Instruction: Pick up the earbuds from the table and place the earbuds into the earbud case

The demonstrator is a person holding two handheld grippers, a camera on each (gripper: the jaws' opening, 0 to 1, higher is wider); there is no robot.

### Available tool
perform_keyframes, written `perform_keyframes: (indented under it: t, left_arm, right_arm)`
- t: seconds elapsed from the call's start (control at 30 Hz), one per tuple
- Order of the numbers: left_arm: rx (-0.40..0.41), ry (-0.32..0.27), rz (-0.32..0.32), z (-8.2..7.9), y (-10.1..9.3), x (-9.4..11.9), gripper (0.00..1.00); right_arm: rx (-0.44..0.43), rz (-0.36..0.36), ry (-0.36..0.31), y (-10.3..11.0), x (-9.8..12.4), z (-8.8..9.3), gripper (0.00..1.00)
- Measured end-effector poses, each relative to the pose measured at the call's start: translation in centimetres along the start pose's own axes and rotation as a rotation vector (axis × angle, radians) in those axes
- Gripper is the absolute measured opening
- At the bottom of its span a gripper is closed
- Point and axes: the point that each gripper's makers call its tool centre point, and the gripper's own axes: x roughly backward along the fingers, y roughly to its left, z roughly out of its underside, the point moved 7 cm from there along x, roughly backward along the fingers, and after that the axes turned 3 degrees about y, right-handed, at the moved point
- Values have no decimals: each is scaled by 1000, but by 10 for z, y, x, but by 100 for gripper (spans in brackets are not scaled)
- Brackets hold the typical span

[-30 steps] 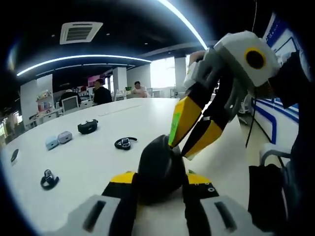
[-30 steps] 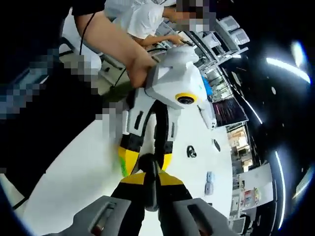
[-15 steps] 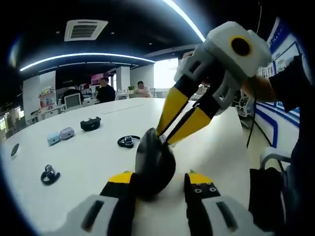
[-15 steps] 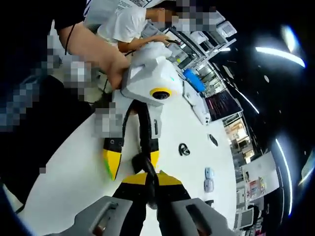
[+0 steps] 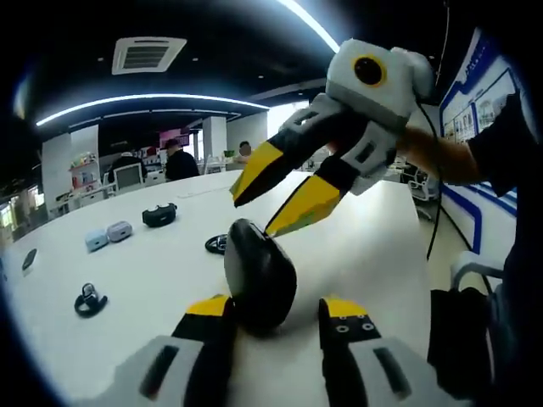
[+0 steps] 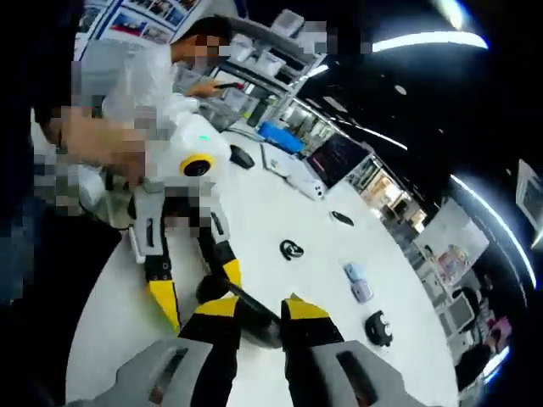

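Standing wide apart, the jaws of the left gripper (image 5: 276, 318) are straddling the black earbud case (image 5: 259, 275) on the white table (image 5: 382, 246); the case is leaning against the left jaw, with a clear gap to the other jaw, so nothing is being clamped. Just above and behind the case, the right gripper (image 5: 267, 203) is hanging in the air, its yellow-tipped jaws spread and empty, pointing down toward the case without touching it. Beyond the case, a black earbud (image 5: 218, 244) is lying on the table just behind it, and another earbud (image 5: 87, 300) is lying well off to the left. Farther back are sitting two small pale cases (image 5: 108, 236) and a dark open case (image 5: 159, 215).

In the right gripper view, the right gripper (image 6: 254, 309) is showing parted jaws with the dark case (image 6: 246, 315) between and beyond them, the left gripper (image 6: 191, 292) coming in from the left, and an earbud (image 6: 291, 250) lying farther out.
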Motion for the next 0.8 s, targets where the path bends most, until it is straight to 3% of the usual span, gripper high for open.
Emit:
perform_keyframes:
  t: [0.2,0.3,0.5,0.67,0.8]
  left_arm:
    - [-1,-1,-2,0,0,0,42]
    - [-4,-1,-3,0,0,0,42]
    - [-19,-2,-6,-1,-1,1,42]
    - [-36,-2,-16,-2,-2,1,41]
    - [-41,3,-12,-2,-4,2,40]
  right_arm:
    - [-305,75,-55,-12,-1,11,41]
    - [-470,69,-77,-12,-1,20,42]
    - [-753,-9,-96,-9,-2,32,40]
    - [-917,-86,-108,-3,-4,36,39]
    - [-970,-110,-124,0,-5,37,39]
